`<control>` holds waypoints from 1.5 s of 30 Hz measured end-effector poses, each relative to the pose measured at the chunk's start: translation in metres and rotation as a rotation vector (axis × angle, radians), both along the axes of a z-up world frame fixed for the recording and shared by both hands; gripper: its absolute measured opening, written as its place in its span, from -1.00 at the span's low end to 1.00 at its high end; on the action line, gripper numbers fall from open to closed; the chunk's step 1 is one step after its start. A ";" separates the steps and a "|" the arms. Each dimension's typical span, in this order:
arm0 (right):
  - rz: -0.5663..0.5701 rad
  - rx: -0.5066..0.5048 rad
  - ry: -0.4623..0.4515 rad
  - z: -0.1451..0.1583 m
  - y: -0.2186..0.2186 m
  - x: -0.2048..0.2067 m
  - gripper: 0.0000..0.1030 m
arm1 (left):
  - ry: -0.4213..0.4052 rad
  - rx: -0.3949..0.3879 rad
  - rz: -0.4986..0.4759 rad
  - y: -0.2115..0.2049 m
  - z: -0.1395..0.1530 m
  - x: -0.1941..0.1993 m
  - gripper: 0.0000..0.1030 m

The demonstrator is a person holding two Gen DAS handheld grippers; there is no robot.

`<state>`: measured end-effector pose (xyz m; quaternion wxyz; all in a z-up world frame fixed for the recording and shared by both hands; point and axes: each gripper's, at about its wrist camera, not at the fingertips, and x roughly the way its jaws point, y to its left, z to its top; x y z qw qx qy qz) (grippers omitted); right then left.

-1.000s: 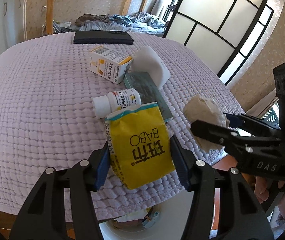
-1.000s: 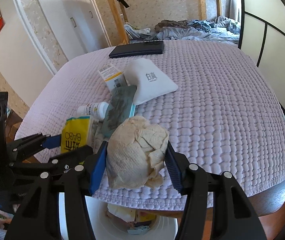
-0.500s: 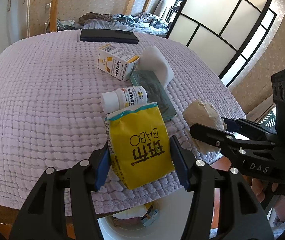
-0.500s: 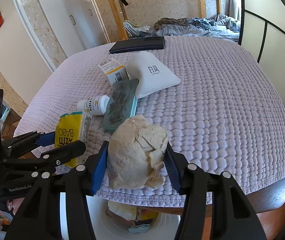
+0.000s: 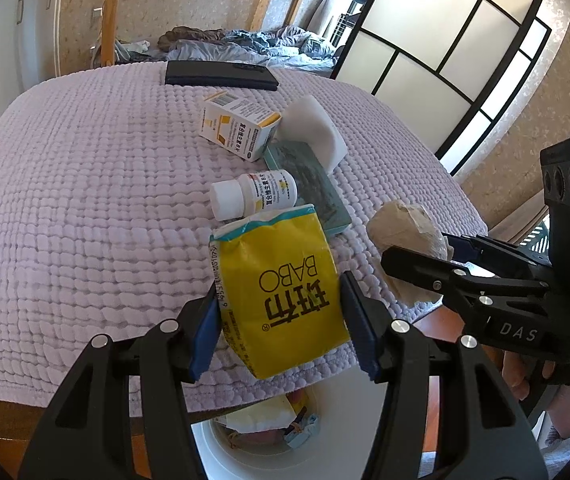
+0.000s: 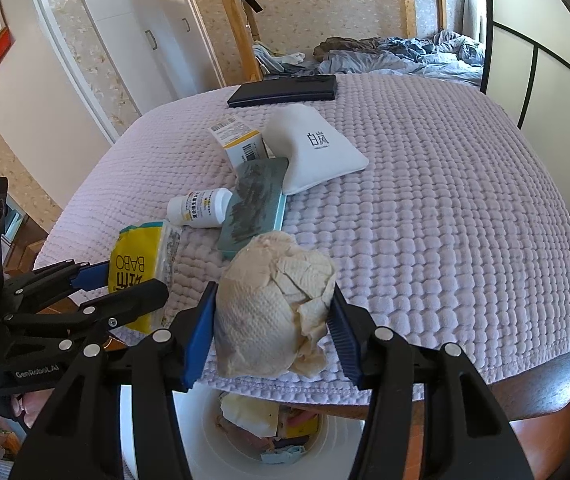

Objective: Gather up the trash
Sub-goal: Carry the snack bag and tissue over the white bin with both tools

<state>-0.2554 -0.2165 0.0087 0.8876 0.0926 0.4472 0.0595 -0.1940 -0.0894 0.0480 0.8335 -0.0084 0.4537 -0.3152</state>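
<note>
left tool (image 5: pixel 279 328) gripping yellow tissue pack (image 5: pixel 281 292), right tool (image 6: pixel 271 336) gripping crumpled paper wad (image 6: pixel 273 308), white bin (image 6: pixel 337 448) below

The left gripper (image 5: pixel 279 318) fills the bottom centre of its own view, its blue-padded jaws closed on a yellow packet (image 5: pixel 285 292). The right gripper (image 6: pixel 271 332) sits at the bottom centre of its view, jaws pressed against both sides of a crumpled paper wad (image 6: pixel 273 308). In the left view's lower right corner, a hand (image 5: pixel 525 372) wraps the right gripper's handle.
</note>
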 end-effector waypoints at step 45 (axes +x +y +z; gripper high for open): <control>0.068 0.031 0.009 0.022 0.008 -0.065 0.01 | 0.034 0.027 -0.085 0.014 0.008 -0.043 0.11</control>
